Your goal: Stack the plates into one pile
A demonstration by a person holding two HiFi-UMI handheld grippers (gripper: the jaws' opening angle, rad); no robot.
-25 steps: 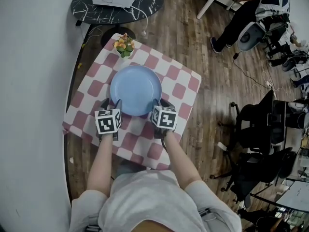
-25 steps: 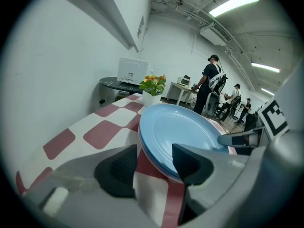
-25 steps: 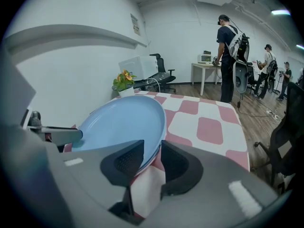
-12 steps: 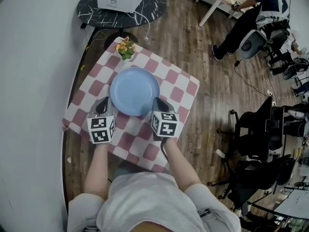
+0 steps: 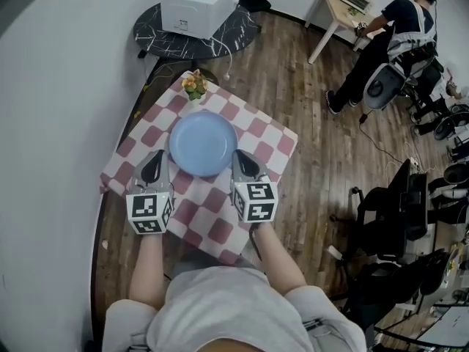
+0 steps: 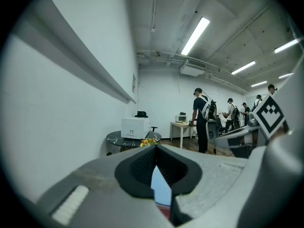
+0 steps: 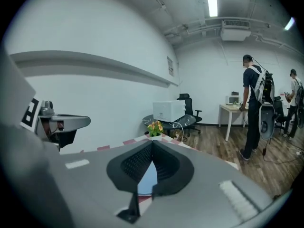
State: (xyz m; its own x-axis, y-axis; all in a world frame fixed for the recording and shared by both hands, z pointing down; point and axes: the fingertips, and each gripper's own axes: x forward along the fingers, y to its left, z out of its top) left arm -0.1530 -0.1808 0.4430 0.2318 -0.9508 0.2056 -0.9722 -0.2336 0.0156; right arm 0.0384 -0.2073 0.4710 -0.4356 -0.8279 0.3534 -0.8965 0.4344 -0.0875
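Plate (image 5: 203, 144), blue, round, flat on the red-and-white checked cloth (image 5: 220, 229), about mid-table. From overhead we see one disc only; whether others lie under it we cannot tell. Left gripper (image 5: 155, 158) sits just beside the plate's left rim, and right gripper (image 5: 242, 156) just beside its right rim. Both point away from us, roughly parallel, with the plate between them. We cannot say whether either touches the rim. In the left gripper view the jaws are pressed together at the tips with nothing pinched, and a sliver of blue plate shows through the hollow behind the pads. The right gripper view reads the same: tips together, empty, plate visible low through the hollow. Flowers (image 5: 194, 86), yellow and orange, stand at the cloth's far corner, apart from the plate. Beyond them is a dark round table (image 5: 234, 29) with a white box (image 5: 198, 6) on it. Wood floor (image 5: 322, 145) lies to the right, and a person (image 5: 388, 31) sits at a small desk, well apart.
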